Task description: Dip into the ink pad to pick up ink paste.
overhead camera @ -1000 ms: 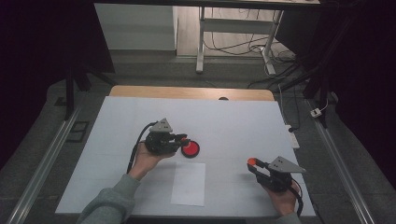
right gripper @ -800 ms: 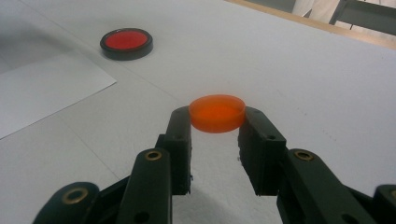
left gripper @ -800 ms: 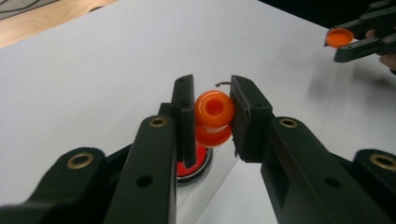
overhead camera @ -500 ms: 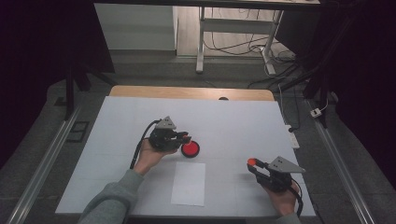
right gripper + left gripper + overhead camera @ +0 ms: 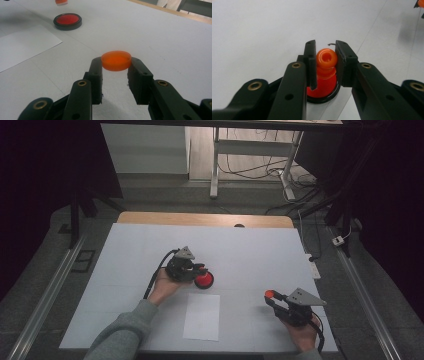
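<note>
My left gripper [image 5: 198, 269] [image 5: 326, 50] is shut on an orange knobbed piece [image 5: 326, 58] and holds it upright just over a red dish with a black rim [image 5: 204, 280] [image 5: 322, 93]. Whether the piece touches the dish I cannot tell. At the front right, my right gripper [image 5: 271, 298] [image 5: 116, 63] is shut on a flat orange disc [image 5: 269, 294] [image 5: 116, 60], held level a little above the table. The right gripper view has the red dish [image 5: 67, 21] farther off, with the bottom of the orange piece [image 5: 60, 2] above it.
A white sheet of paper [image 5: 201, 316] [image 5: 22, 45] lies on the white table [image 5: 250, 250] between the two hands, near the front edge. A wooden strip [image 5: 200, 219] runs along the table's far edge. Metal rails flank both sides.
My left gripper has shifted a little to the right and lower, bringing the orange piece over the red dish. The right gripper and its disc have stayed put.
</note>
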The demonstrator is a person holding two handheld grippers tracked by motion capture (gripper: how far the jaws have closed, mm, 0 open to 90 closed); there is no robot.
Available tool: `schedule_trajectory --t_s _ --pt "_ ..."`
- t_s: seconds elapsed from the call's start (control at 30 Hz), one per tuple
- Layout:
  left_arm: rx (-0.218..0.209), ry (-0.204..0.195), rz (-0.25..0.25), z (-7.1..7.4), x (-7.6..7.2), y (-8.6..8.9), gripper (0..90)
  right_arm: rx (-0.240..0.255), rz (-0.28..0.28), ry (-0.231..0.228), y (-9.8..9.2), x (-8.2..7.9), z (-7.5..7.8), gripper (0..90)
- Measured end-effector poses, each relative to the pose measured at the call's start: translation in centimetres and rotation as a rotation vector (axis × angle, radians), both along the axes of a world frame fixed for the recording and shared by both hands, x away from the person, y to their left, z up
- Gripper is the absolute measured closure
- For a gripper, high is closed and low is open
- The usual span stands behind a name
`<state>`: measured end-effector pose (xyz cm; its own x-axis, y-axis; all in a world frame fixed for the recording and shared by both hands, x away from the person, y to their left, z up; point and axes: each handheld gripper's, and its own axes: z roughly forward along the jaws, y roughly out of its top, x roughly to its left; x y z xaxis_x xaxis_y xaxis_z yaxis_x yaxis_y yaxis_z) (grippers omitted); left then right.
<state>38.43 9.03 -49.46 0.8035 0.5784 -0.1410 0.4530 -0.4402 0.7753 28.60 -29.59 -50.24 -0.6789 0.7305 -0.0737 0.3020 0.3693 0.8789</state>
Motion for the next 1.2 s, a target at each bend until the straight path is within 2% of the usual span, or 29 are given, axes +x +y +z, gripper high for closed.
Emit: schedule_trajectory --t_s 0.5,1.03,1.2 --pt "0.047 0.026 0.009 -1.4 0.8 -0.6 72.4 -0.002 -0.002 0.004 0.0 0.0 -0.1 64.7" --pt "0.104 0.02 0.0 -2.0 0.9 -1.3 72.4 -0.006 -0.003 0.007 0.0 0.1 -0.1 64.7" --pt "0.11 0.018 0.003 -2.0 0.8 -1.5 72.5 -0.006 -0.003 0.006 0.0 0.1 -0.1 64.7"
